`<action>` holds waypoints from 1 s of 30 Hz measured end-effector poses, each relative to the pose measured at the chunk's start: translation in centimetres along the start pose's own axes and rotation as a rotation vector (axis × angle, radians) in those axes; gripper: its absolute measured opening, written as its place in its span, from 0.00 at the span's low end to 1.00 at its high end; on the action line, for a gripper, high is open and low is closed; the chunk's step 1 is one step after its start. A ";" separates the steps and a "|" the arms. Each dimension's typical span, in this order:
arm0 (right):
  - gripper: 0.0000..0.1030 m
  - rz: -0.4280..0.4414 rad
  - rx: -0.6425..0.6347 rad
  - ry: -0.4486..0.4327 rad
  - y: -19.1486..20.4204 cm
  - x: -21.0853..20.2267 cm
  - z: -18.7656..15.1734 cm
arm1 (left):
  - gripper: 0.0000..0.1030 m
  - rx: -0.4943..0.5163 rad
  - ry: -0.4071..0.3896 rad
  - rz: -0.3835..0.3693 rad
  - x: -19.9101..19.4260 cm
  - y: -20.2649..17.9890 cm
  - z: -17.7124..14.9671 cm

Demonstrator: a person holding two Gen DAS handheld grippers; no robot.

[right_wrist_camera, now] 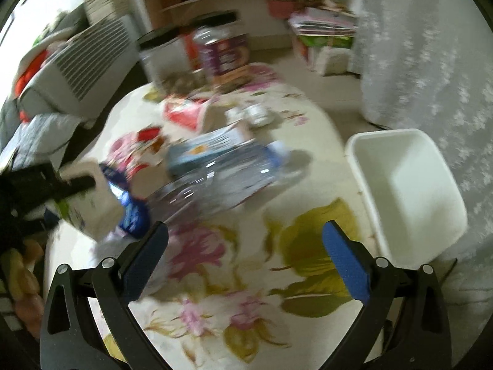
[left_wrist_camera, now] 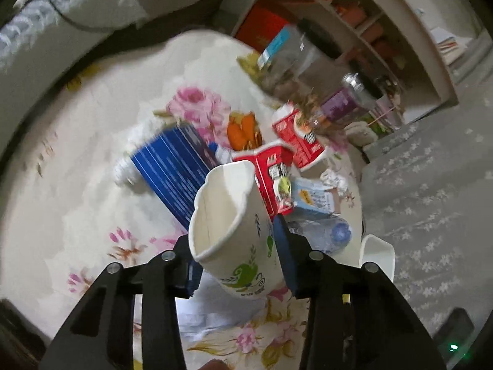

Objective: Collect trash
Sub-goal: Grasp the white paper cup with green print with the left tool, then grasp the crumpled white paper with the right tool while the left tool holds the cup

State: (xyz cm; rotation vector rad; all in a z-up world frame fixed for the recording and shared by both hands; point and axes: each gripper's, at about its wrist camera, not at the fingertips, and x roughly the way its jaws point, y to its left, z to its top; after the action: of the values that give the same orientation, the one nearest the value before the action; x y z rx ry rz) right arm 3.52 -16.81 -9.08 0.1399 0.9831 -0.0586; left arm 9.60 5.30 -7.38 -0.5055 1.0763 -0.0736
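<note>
My left gripper is shut on a squashed white paper cup with green print, held above the floral table. The cup and the left gripper also show at the left of the right wrist view. My right gripper is open and empty over the flowered tablecloth. A white plastic bin stands at the table's right edge; its rim shows in the left wrist view. Trash lies on the table: a blue box, red cartons, a clear plastic bottle and crumpled paper.
A purple-labelled jar and a clear container stand at the table's far side. Shelves lie behind. A grey lace curtain hangs right of the bin. A white radiator-like unit is at the left.
</note>
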 end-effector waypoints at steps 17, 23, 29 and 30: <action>0.93 0.182 -0.467 0.047 12.5 1.8 -3.7 | 0.41 0.023 -0.075 0.039 -6.6 7.3 0.9; 0.93 0.154 -0.451 0.039 13.9 2.9 -3.6 | 0.41 -0.007 -0.063 0.051 -6.5 9.0 0.7; 0.79 0.189 -0.474 0.082 14.7 4.0 -3.9 | 0.41 0.022 -0.070 0.075 -6.5 9.1 0.5; 0.75 0.198 -0.475 0.082 14.8 3.9 -3.8 | 0.41 0.025 -0.071 0.078 -6.5 9.1 0.5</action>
State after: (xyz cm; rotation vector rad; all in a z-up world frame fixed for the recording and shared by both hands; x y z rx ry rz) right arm 4.15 -1.58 -13.04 -0.1983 1.0350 0.3627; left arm 5.26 15.46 -5.77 -0.4402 1.0236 -0.0001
